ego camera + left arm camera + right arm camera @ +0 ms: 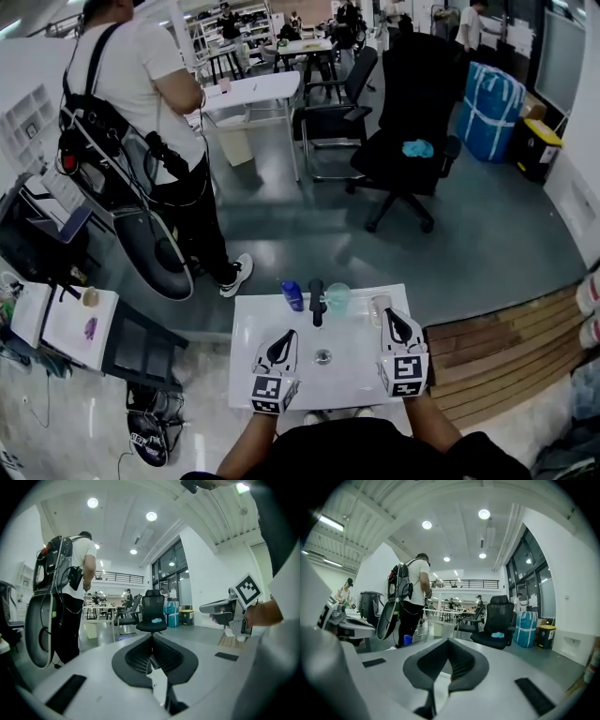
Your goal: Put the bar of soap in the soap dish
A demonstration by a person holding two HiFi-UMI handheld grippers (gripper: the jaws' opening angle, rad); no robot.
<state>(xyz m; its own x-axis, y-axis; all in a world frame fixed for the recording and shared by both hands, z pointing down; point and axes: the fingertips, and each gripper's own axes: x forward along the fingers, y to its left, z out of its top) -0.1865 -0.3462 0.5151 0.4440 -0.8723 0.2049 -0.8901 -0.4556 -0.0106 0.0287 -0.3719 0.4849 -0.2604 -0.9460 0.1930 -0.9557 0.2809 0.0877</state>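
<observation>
The right tool point(394, 319) is hovering at the lower right of the head view, over the right edge of the white tabletop point(349, 373). Its jaws are meeting with nothing between them. The left tool point(284, 337) is hanging at lower centre, its jaws likewise closed on nothing. Both are pointing toward the top of the frame, at the row along the tabletop's far edge: a blue bottle point(292, 294), a dark tap point(317, 302), a clear cup point(337, 298) and a small pale thing point(380, 305). The pale thing is lying just above the right tool's tip, but I cannot tell if it is the soap or the dish. No bar is showing plainly. The right tool is looking the nearer one for it.
</observation>
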